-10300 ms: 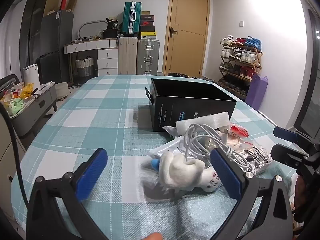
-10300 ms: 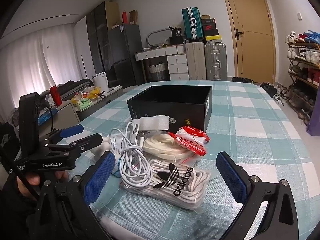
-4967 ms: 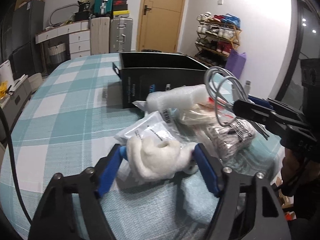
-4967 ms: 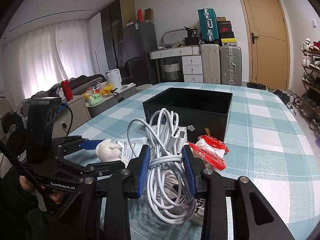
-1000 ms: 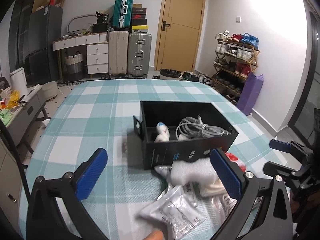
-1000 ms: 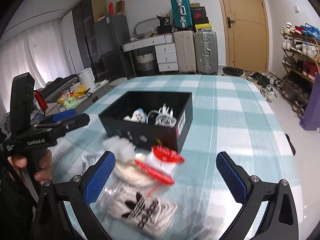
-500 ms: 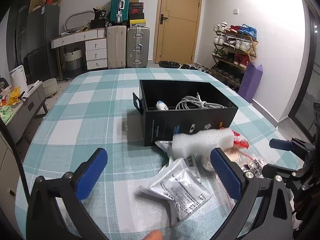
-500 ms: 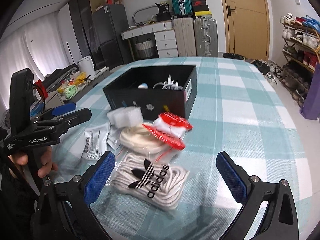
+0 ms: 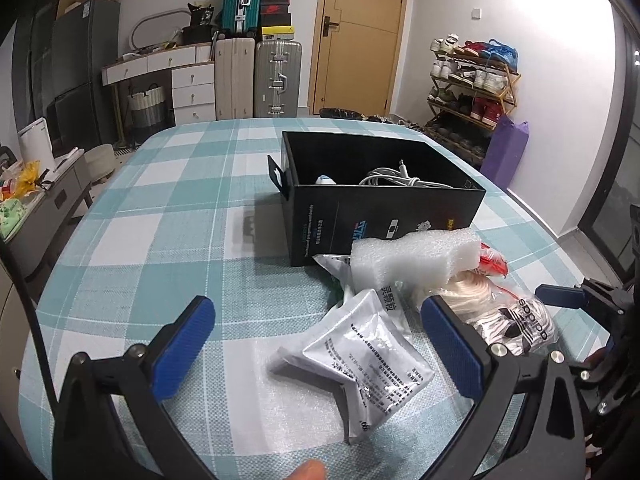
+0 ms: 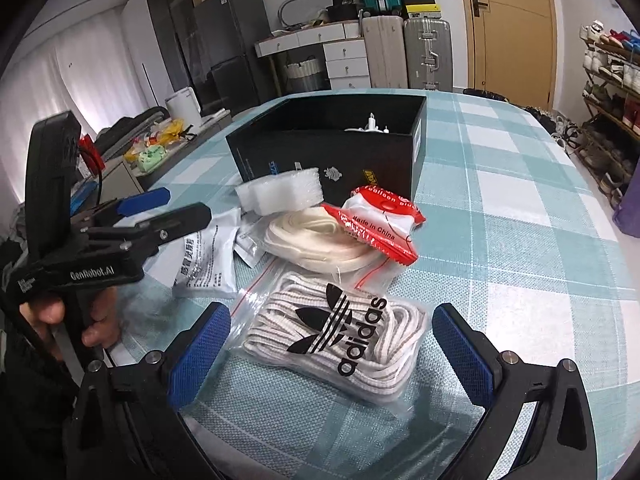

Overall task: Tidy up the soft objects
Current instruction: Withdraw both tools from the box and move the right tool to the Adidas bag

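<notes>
A black box [image 9: 384, 208] [image 10: 332, 152] stands mid-table and holds a white cable [image 9: 396, 179] and a small white toy [image 9: 325, 180]. In front of it lie a white foam block [image 9: 416, 256] [image 10: 280, 190], a silver packet [image 9: 360, 364] [image 10: 204, 264], cream laces [image 10: 312, 240], a red and white packet [image 10: 380, 224] and a bag of Adidas laces [image 10: 340, 336] [image 9: 516, 320]. My left gripper [image 9: 320, 344] is open around the silver packet. My right gripper [image 10: 328, 344] is open around the Adidas bag, low over it.
The table has a teal and white checked cloth [image 9: 160, 208]. Its right edge [image 10: 624, 320] is near the right gripper. Suitcases, drawers and a shoe rack stand beyond the table.
Both grippers have come down and forward toward the pile. The silver packet now sits between the left fingers and the Adidas bag between the right fingers.
</notes>
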`<state>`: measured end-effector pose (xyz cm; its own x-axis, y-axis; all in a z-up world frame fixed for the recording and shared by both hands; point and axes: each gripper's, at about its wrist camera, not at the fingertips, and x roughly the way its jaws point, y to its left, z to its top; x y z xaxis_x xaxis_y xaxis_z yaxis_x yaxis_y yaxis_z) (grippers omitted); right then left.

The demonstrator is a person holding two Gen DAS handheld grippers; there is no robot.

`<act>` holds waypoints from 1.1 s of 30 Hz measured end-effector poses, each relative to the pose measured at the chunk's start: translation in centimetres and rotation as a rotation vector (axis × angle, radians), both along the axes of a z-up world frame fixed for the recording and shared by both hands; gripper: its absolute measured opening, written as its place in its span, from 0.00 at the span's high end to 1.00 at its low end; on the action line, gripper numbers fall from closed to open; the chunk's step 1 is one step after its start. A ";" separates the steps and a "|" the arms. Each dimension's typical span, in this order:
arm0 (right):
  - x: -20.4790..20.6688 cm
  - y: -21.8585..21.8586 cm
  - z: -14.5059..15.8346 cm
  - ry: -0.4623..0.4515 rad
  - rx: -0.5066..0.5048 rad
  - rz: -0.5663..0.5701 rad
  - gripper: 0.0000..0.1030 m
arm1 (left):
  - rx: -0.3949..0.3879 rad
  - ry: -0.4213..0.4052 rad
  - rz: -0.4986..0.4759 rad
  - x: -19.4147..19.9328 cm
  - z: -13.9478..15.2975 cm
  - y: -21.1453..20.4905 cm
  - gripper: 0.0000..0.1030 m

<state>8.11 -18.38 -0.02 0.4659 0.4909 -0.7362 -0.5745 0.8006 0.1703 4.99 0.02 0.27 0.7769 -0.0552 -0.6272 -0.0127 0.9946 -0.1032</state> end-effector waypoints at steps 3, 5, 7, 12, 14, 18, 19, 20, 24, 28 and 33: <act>-0.2 0.3 -0.1 -0.001 -0.013 -0.004 0.00 | -0.004 -0.002 -0.004 -0.1 -0.1 0.0 0.00; -0.4 0.7 -0.2 -0.006 -0.026 0.009 0.01 | -0.003 -0.005 -0.004 -0.1 -0.1 0.1 0.00; -0.6 1.4 -0.4 -0.024 -0.061 0.019 0.01 | -0.005 -0.007 -0.005 -0.1 -0.1 0.1 0.00; -0.8 2.4 -0.9 -0.041 -0.108 0.023 0.01 | -0.015 -0.001 -0.007 0.0 -0.2 0.3 0.00; -0.8 2.7 -1.1 -0.040 -0.119 0.023 0.01 | -0.019 0.001 -0.007 -0.1 -0.2 0.3 0.00; -0.7 2.9 -1.4 -0.035 -0.130 0.025 0.00 | -0.017 0.002 -0.005 -0.1 -0.3 0.3 0.00; -0.6 3.0 -1.6 -0.026 -0.130 0.027 0.00 | -0.016 0.002 -0.006 -0.1 -0.3 0.3 0.00; -0.6 3.0 -1.7 -0.020 -0.129 0.027 0.00 | -0.016 0.003 -0.008 -0.1 -0.3 0.3 0.00; -0.6 3.2 -2.4 -0.017 -0.149 0.039 0.01 | -0.022 0.011 -0.008 0.1 -0.4 0.4 0.00; -0.8 3.3 -2.4 -0.020 -0.146 0.042 0.01 | -0.029 0.014 -0.007 0.1 -0.5 0.5 0.00; -1.4 3.0 -2.2 -0.036 -0.127 0.050 0.12 | -0.027 0.013 -0.006 0.1 -0.5 0.5 0.00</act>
<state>6.76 -15.38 -2.19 0.4704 0.4181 -0.7771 -0.6180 0.7847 0.0482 5.06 0.51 -0.21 0.7681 -0.0770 -0.6356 -0.0078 0.9916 -0.1295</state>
